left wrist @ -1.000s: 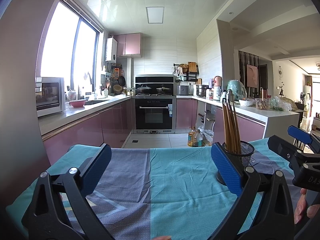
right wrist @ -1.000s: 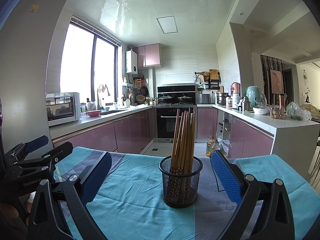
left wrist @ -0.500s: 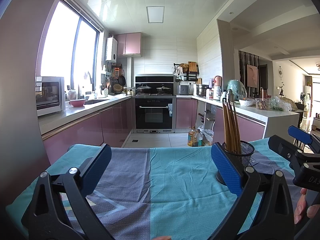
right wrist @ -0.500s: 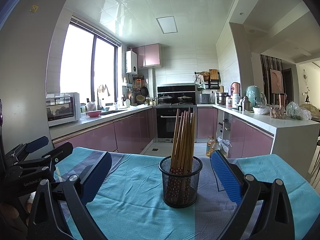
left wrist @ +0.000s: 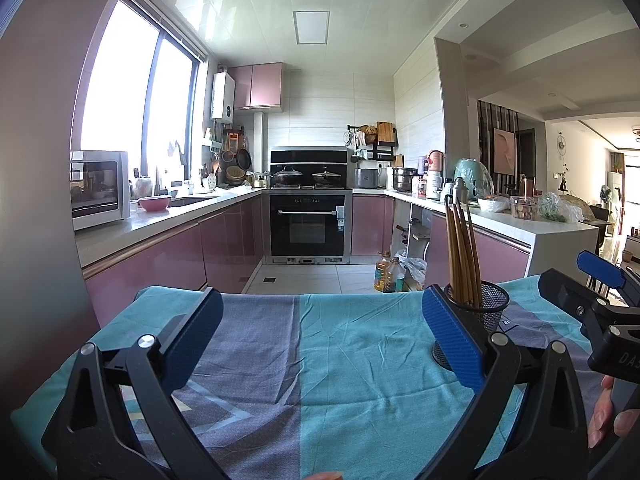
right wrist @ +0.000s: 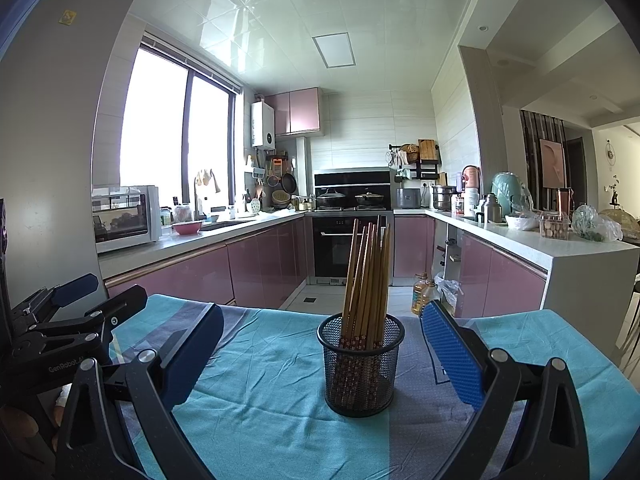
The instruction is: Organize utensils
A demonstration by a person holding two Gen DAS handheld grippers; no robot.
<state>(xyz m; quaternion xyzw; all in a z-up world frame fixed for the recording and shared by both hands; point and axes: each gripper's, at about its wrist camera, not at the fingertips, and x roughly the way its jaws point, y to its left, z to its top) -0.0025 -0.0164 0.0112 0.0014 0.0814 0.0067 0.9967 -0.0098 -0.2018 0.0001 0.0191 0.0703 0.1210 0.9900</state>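
A black mesh cup (right wrist: 360, 364) stands upright on the teal and grey cloth (right wrist: 264, 396), holding several wooden chopsticks (right wrist: 366, 272) that lean slightly. My right gripper (right wrist: 320, 344) is open and empty, with the cup straight ahead between its blue pads. My left gripper (left wrist: 320, 332) is open and empty over bare cloth (left wrist: 320, 360). In the left wrist view the cup (left wrist: 486, 308) sits just behind the right pad, with chopsticks (left wrist: 462, 252) sticking up. Each gripper shows at the edge of the other's view.
The cloth-covered table ends at a far edge (right wrist: 304, 312), with kitchen floor beyond. Pink cabinets and a counter (right wrist: 224, 248) run on the left, an oven (right wrist: 344, 244) at the back, a white counter (right wrist: 560, 252) on the right. Oil bottles (right wrist: 422, 292) stand on the floor.
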